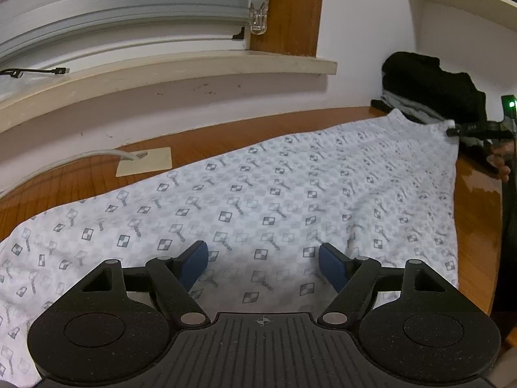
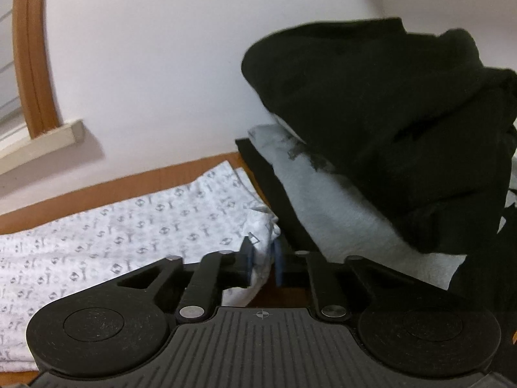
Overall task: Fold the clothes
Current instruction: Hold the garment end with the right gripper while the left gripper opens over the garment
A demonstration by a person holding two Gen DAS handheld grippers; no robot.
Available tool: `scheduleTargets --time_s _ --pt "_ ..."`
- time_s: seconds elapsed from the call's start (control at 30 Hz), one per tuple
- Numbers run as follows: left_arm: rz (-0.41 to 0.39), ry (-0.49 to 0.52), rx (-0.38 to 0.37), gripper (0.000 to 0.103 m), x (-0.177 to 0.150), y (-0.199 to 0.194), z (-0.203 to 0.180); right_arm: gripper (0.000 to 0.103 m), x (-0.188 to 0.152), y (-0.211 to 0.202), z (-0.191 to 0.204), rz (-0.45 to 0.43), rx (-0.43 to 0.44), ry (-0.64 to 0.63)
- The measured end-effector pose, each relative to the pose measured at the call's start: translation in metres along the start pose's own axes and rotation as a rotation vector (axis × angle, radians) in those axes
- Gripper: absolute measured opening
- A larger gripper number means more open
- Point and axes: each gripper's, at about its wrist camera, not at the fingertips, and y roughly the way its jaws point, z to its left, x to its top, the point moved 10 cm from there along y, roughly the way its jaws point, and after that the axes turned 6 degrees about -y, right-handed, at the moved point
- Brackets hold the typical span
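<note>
A: Where is the garment?

B: The white patterned cloth (image 1: 274, 194) lies spread over the wooden surface (image 1: 200, 139), straight ahead of and under the left tongs (image 1: 263, 266). It runs away from them toward the far right corner.

A: And those left tongs?

B: Wide. The two blue pads (image 1: 197, 263) stand well apart above the cloth, with only flat fabric showing in the gap between them; they press on nothing.

A: The right tongs?

B: The right tongs (image 2: 262, 257) are drawn narrow and pinch a bunched edge of the same cloth (image 2: 129, 226). A fold of white fabric sits squeezed between the pads and hangs just below them. From the left wrist view you see them at the far right (image 1: 452, 132), holding the cloth's far corner, with part of a hand (image 1: 501, 161) behind.

A: What else is close by?

B: Just to the right of the right tongs is a stack: a black garment (image 2: 387, 113) heaped over a folded pale grey one (image 2: 339, 213). Beyond the left tongs, up and to the left, a window sill (image 1: 161, 74) runs along the wall, and a pale plate with a cable (image 1: 145, 161) sits on the surface just beyond the cloth's edge
</note>
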Motion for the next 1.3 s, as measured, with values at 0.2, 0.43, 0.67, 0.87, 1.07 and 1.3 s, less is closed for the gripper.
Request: scheduleTargets --time_s 0.2,0.43,0.67,0.87,1.07,1.3 --pt "0.006 0.008 -0.008 0.084 -0.002 0.001 -0.001 0.010 0.020 -0.017 0.007 -0.133 0.045 0.031" --pt "0.006 0.000 -0.022 0.087 -0.001 0.001 -0.001 0.011 0.017 -0.004 0.015 -0.076 0.041 0.014" --pt "0.012 0.023 -0.003 0.088 -0.002 0.002 -0.004 0.015 0.011 -0.011 0.032 -0.052 0.023 -0.057" --pt "0.015 0.029 -0.001 0.091 -0.003 0.002 -0.005 0.015 -0.007 -0.009 0.041 0.023 -0.023 -0.094" --pt "0.016 0.028 -0.004 0.091 -0.003 0.002 -0.004 0.015 -0.008 -0.015 0.049 0.018 -0.047 -0.146" --pt "0.017 0.027 -0.008 0.092 -0.003 0.002 -0.004 0.016 -0.011 -0.010 0.054 0.039 -0.053 -0.180"
